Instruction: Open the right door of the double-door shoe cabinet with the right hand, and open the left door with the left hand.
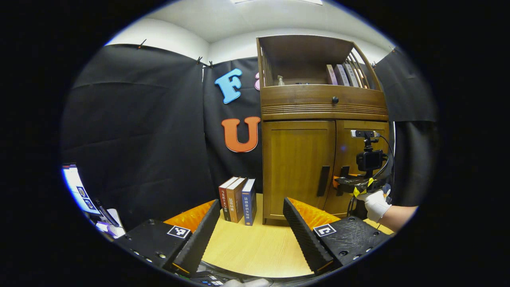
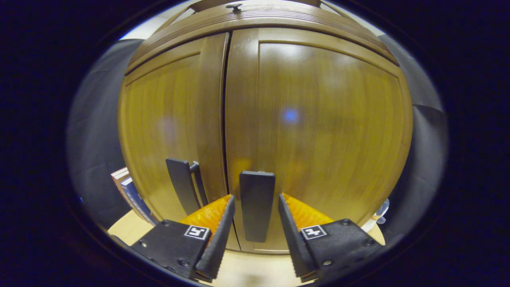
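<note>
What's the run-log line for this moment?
doors: both closed | right gripper: open, straddling right door handle | left gripper: open, back from cabinet

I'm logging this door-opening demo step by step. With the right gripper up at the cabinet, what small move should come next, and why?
Probably close the right gripper on the right door handle. In the right gripper view the dark vertical handle stands between the open fingers with a gap on each side, and both doors look shut. The left gripper hangs back, open, away from the left door handle.
</note>
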The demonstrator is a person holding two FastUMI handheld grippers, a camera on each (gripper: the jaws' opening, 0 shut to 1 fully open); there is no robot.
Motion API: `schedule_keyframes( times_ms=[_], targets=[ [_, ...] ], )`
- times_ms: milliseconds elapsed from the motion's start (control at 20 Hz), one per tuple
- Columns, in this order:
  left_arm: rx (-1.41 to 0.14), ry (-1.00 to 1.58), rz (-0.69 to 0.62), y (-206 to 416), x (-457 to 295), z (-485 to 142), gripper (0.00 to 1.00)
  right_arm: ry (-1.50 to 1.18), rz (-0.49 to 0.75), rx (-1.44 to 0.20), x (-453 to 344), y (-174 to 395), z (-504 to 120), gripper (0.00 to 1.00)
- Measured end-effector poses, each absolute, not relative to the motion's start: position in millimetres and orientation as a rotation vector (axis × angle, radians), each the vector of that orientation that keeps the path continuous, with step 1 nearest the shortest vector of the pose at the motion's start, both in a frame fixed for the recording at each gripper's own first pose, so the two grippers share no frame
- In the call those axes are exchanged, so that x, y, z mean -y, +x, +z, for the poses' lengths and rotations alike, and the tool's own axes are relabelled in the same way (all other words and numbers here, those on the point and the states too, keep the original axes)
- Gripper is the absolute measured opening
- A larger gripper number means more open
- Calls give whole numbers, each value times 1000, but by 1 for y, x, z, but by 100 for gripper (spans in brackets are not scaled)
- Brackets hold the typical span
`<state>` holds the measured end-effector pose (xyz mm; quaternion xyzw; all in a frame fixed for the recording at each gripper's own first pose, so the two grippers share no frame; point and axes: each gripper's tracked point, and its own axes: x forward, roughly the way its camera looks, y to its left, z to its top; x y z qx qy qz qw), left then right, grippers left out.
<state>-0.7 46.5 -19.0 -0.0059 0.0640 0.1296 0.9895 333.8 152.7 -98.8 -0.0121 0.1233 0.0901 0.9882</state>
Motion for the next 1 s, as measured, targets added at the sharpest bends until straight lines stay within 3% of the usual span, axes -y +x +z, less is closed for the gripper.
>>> schedule_keyframes(
  times_ms=[100, 150, 600, 900, 950, 1000],
  targets=[
    [-121, -8, 264, -3, -49, -17, 96, -3, 168, -246, -154, 334, -99, 52],
    [-118, -9, 267, -5, -51, -17, 96, -7, 167, -238, -153, 340, -100, 38],
    [-100, -16, 266, -21, -63, -21, 96, -8, 235, -290, -155, 328, -100, 29],
    [-89, -17, 234, -25, -63, -22, 100, -39, 264, -288, -152, 326, -96, 29],
    [-88, -16, 225, -28, -60, -22, 96, -42, 265, -286, -152, 326, -96, 31],
    [-86, -15, 216, -30, -58, -22, 100, -45, 267, -285, -152, 327, -95, 29]
  ],
)
